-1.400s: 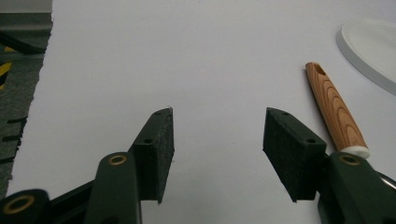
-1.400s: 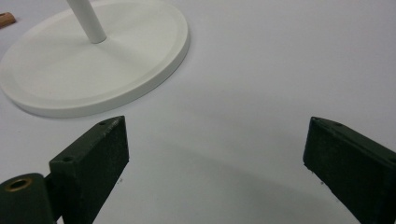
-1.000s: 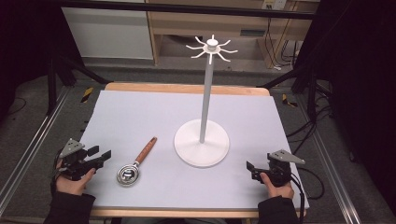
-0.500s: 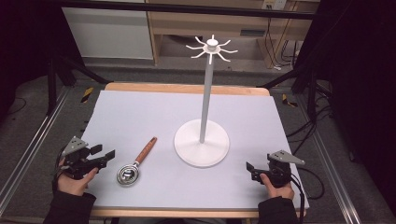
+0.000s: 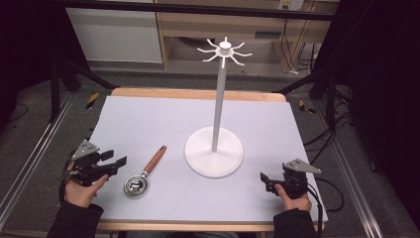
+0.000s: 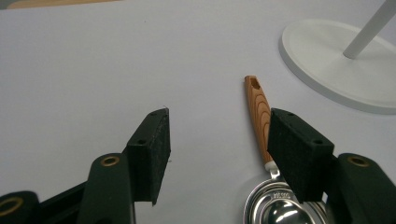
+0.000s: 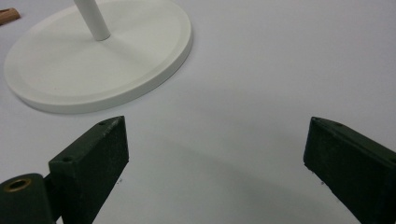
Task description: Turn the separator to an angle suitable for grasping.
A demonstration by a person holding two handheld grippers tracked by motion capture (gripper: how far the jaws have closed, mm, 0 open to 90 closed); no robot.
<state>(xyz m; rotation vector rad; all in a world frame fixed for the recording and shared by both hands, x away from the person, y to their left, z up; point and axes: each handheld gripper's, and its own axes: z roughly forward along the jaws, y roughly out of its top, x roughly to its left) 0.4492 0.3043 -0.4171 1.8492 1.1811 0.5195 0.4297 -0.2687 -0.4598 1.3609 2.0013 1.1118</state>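
Behind the left claw (image 6: 217, 154), the scoop's (image 6: 264, 140) bowl is half hidden.

The measuring spoon (image 6: 275, 205) has a polished, mirror-bright metal bowl and a smooth, grained wooden handle (image 6: 259, 112). The hook stand (image 5: 214, 148) looks like matt white plastic or painted metal. A smooth matt pale sheet (image 5: 148, 119) covers the wood-edged table (image 5: 198, 93). The left gripper (image 6: 217, 154) has rough, matt black pads (image 6: 299, 149).
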